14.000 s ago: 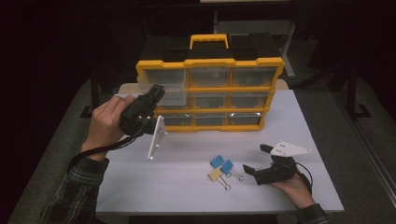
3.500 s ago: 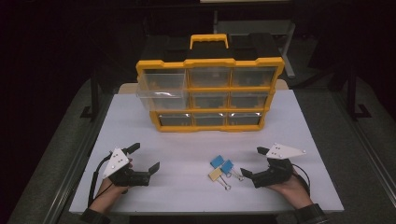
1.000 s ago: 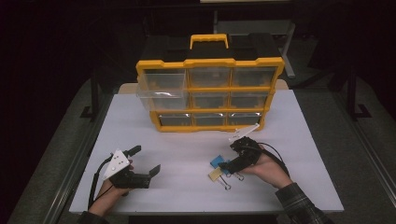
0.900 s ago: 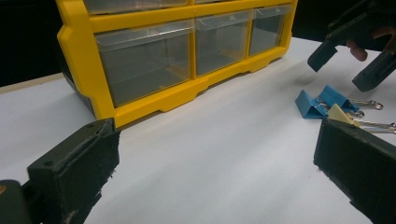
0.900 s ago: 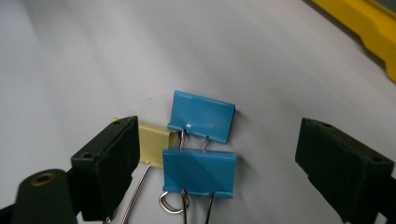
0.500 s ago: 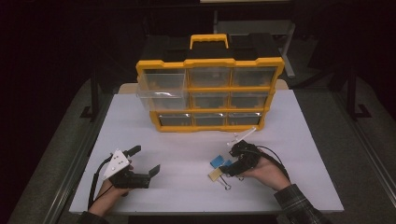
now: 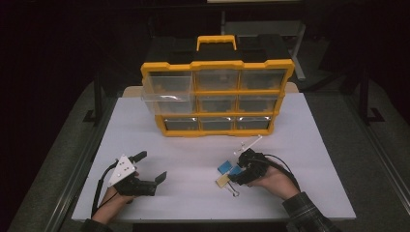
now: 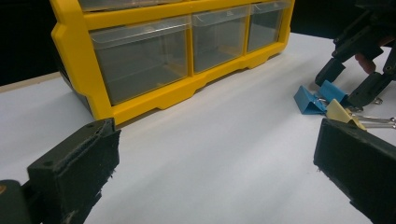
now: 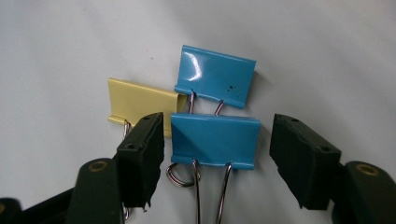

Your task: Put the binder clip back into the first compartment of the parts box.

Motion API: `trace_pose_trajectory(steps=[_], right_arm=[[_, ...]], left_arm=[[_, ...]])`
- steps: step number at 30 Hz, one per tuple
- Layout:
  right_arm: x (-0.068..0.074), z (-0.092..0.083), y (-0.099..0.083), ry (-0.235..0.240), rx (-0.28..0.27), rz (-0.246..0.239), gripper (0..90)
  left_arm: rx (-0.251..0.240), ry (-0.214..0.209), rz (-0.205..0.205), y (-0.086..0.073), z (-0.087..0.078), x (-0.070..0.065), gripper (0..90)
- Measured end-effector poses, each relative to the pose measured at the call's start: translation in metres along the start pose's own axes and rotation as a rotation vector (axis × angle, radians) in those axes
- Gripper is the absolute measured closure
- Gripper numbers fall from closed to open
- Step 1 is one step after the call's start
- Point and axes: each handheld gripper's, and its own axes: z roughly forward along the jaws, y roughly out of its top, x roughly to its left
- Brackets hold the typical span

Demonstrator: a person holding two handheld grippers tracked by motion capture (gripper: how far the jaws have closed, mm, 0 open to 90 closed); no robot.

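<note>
In the right gripper view, the wire handles of the near blue clip (image 9: 215,141) run off the bottom edge, and the yellow clip (image 9: 140,103) is partly hidden behind the left jaw at lower left. Both jaws are cut off by the bottom edge.

In the left gripper view, the organizer box (image 8: 159,56) is cut by the top edge, and the right jaw covers part of the yellow clip (image 8: 340,113) at right.

In the high view, the clips (image 7: 227,170) at lower centre are too small to count, and the right gripper (image 7: 241,171) covers part of them.
</note>
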Motion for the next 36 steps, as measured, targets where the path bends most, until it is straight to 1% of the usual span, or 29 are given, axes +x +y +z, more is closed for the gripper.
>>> trace_pose_trajectory(steps=[2,3,5,7,8,17,25,27,28,36], right_arm=[[0.001,0.0008,-0.0004,0.005,0.004,0.004,37.1],[0.0009,0.0013,-0.0007,-0.004,0.005,-0.005,37.6],[0.0026,0.0016,-0.0006,0.001,0.007,-0.003,38.9],[0.0035,0.0026,-0.0007,-0.004,0.007,-0.011,40.2],[0.0044,0.0026,-0.0006,-0.004,0.012,-0.007,40.8],[0.0065,0.0031,-0.0009,-0.035,0.015,-0.021,45.5],[0.0043,0.0021,-0.0011,-0.025,0.016,-0.013,48.2],[0.0039,0.0021,-0.0012,-0.023,0.014,-0.009,48.5],[0.003,0.0022,-0.0014,-0.027,0.014,-0.018,48.6],[0.0017,0.0008,-0.0013,-0.014,0.013,-0.01,48.9]], left_arm=[[-0.001,-0.001,-0.001,0.0,0.0001,-0.0004,0.1],[0.0,-0.001,-0.001,0.0001,0.0,-0.0005,0.1],[0.0,-0.001,-0.001,0.0,0.0001,-0.0005,0.1],[-0.003,-0.001,-0.001,-0.0001,0.0002,-0.0006,0.1],[-0.006,-0.001,-0.004,-0.0001,0.0005,-0.0009,0.1],[-0.005,-0.002,-0.001,-0.0001,0.0006,-0.0013,0.1],[-0.006,-0.003,0.003,-0.0001,0.0007,-0.0016,0.1],[-0.007,-0.003,0.007,0.0,0.0008,-0.0016,0.1],[-0.007,-0.003,0.007,0.0,0.0008,-0.0017,0.1],[-0.006,-0.006,0.014,0.0003,0.0005,-0.0018,0.1]])
